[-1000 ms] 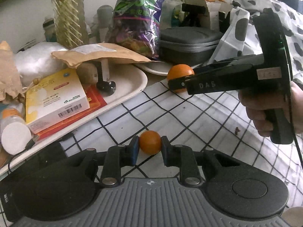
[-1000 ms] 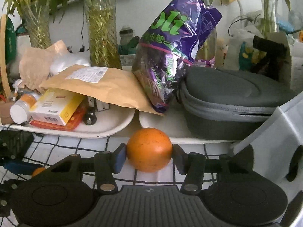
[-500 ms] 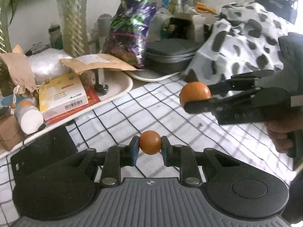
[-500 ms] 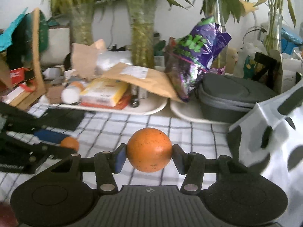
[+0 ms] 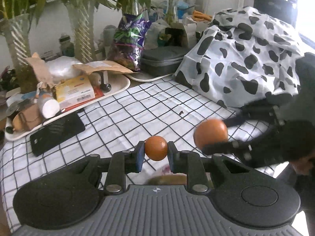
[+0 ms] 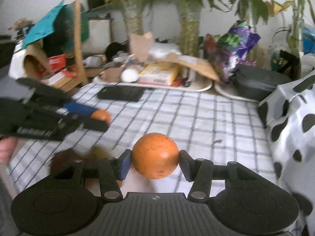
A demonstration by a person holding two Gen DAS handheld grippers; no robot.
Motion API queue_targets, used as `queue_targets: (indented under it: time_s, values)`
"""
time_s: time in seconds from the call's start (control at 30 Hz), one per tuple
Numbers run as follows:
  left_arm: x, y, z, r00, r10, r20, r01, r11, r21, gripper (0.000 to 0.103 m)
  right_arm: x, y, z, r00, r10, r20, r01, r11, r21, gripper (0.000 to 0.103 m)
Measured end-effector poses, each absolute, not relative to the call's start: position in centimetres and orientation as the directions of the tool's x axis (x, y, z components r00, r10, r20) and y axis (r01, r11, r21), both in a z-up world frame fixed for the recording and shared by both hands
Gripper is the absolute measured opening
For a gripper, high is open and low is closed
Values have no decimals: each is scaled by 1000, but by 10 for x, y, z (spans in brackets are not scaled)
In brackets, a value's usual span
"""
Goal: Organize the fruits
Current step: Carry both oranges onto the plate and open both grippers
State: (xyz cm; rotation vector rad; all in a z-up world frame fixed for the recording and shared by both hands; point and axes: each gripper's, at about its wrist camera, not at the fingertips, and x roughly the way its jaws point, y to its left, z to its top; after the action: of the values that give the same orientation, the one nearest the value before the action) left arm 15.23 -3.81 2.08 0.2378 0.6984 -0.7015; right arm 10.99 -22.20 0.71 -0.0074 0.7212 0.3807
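My left gripper (image 5: 156,151) is shut on a small orange fruit (image 5: 156,147) and holds it above the checked tablecloth (image 5: 137,110). My right gripper (image 6: 155,162) is shut on a bigger orange (image 6: 155,155), also in the air. The bigger orange (image 5: 210,133) and the right gripper show blurred at the right of the left wrist view. The left gripper with its small fruit (image 6: 100,116) shows at the left of the right wrist view. Blurred brownish fruit (image 6: 78,157) lies low beneath the grippers, partly hidden.
A cluttered white tray (image 5: 122,86) with boxes and a bottle stands at the back. A black phone (image 5: 57,131) lies on the cloth. A grey case (image 5: 163,59), a purple bag (image 5: 130,39), plants and a cow-print cloth (image 5: 246,59) stand behind and right.
Both grippers have pulled back from the trays toward the near edge of the table, each still holding its fruit. The right gripper has dropped lower and closer beside the left one.
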Motion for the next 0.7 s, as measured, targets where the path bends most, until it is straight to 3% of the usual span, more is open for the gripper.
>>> queue_targets:
  time_s: [0.33, 0.4, 0.43, 0.7]
  values:
    - [119, -26, 29, 581, -516, -630, 634, 772, -48, 24, 64, -179, -3, 531, 470, -705, -519, 838, 168, 56]
    - [112, -23, 30, 585, -515, -626, 628, 777, -52, 24, 59, -178, 0, 553, 461, -694, -515, 844, 150, 85]
    - [107, -21, 30, 586, -515, -626, 624, 779, -57, 24, 56, -180, 3, 575, 459, -677, -506, 850, 146, 90]
    - [70, -6, 28, 578, -499, -646, 607, 792, -69, 24, 47, -202, 13, 652, 384, -653, -386, 910, 150, 97]
